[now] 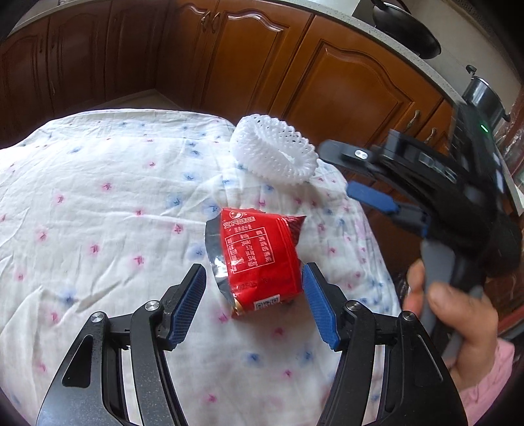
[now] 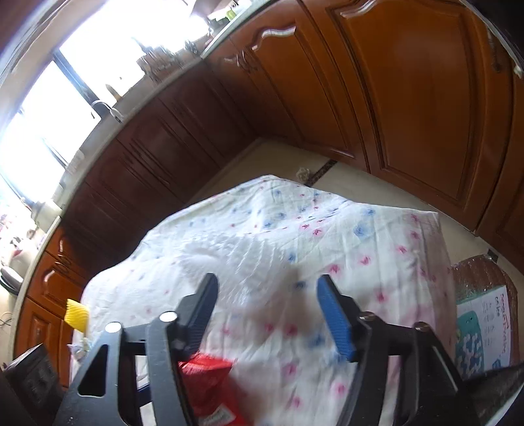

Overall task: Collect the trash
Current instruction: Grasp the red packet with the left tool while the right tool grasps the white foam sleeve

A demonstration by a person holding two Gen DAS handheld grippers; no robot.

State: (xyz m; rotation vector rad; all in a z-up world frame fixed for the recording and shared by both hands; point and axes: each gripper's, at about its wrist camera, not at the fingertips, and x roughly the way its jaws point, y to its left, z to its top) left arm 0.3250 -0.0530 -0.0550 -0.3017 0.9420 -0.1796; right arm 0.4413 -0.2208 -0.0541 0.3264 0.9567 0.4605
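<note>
A red snack wrapper [image 1: 258, 259] with a torn silver edge lies on the flowered white cloth [image 1: 98, 213]. My left gripper [image 1: 253, 281] is open, its blue pads either side of the wrapper's near end, not closed on it. A white foam fruit net [image 1: 273, 149] lies beyond it near the table's far right edge. My right gripper [image 1: 370, 193] hovers blurred at the right in the left wrist view. In its own view the right gripper [image 2: 267, 291] is open and empty above the cloth [image 2: 294, 245]; a red wrapper [image 2: 209, 386] shows under its left finger.
Wooden kitchen cabinets [image 1: 344, 82] surround the table. A black pan [image 1: 406, 29] and a pot [image 1: 484, 95] sit on the counter. A yellow paper cup [image 2: 77, 316] lies at the cloth's left edge. A printed box [image 2: 488, 321] stands by the table's right side.
</note>
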